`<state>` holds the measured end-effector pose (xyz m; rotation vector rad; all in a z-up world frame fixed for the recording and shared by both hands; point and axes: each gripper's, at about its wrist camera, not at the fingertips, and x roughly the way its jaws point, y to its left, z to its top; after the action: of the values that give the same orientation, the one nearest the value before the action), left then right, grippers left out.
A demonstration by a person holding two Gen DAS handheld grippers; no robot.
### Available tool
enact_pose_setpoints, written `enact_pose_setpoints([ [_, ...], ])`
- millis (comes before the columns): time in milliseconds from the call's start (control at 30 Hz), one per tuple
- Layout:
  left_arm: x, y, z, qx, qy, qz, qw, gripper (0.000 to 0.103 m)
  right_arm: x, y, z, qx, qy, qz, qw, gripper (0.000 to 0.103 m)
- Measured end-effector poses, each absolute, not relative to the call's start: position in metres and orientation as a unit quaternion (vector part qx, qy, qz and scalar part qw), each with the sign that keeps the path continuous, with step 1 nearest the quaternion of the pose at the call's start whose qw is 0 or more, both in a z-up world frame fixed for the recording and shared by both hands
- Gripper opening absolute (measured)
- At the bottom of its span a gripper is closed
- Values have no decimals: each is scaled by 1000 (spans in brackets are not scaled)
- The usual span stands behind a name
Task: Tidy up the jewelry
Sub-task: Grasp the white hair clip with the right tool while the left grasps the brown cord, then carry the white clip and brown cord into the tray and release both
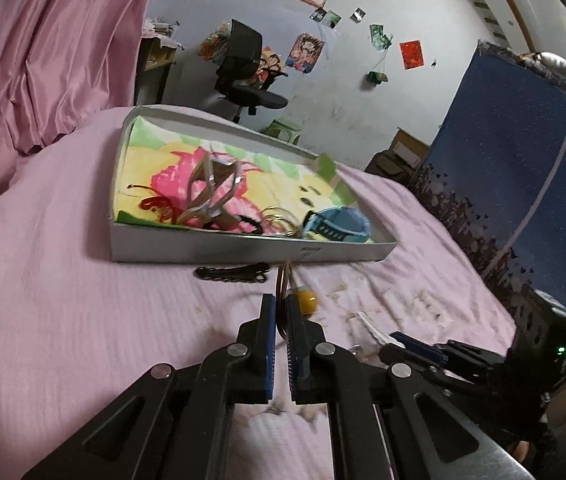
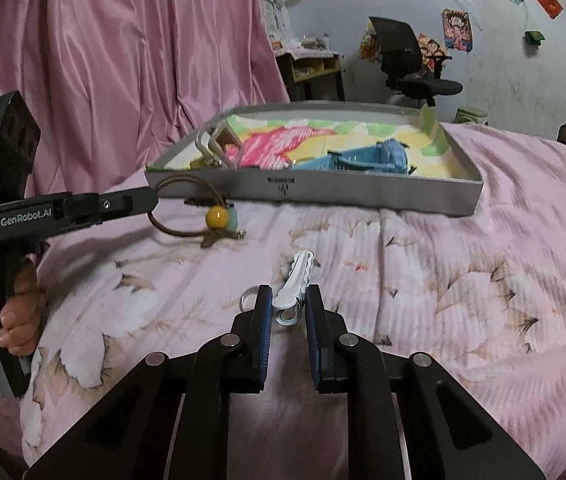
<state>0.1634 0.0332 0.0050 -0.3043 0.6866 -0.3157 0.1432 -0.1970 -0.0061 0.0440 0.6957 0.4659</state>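
My left gripper (image 1: 281, 312) is shut on a brown cord bracelet (image 1: 285, 280) with a yellow bead (image 1: 307, 300), just in front of the grey tray (image 1: 243, 250). The right wrist view shows the same gripper (image 2: 153, 200) pinching the bracelet loop (image 2: 181, 210), the bead (image 2: 219, 217) dangling low over the bed. My right gripper (image 2: 289, 308) is narrowed onto the back end of a white hair clip (image 2: 297, 276), which lies along the fingers on the pink bedspread. In the tray are a blue watch (image 1: 337, 226), a silver curler-like piece (image 1: 211, 188) and a red cord (image 1: 155, 202).
A black chain (image 1: 231, 273) lies on the bed against the tray's front wall. A small metal ring (image 2: 248, 295) sits beside my right gripper's left finger. A person's hand (image 2: 11, 308) holds the left gripper's handle. Pink curtain on the left, blue wardrobe (image 1: 523, 160) on the right.
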Motion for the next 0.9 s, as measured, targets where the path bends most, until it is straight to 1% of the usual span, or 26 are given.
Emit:
enact_pose_setpoints([
  [333,163,17,39,-141,301,-165,929,5,150,-213,11,54,295,224,927,14],
  [667,198,3,73,-122,265,-130,948,5,194,-213,36,60,255,217,940,14],
  [900,239,4,63,-125,272,-90,950,5,233,-205,37,55,249,216,943,14],
])
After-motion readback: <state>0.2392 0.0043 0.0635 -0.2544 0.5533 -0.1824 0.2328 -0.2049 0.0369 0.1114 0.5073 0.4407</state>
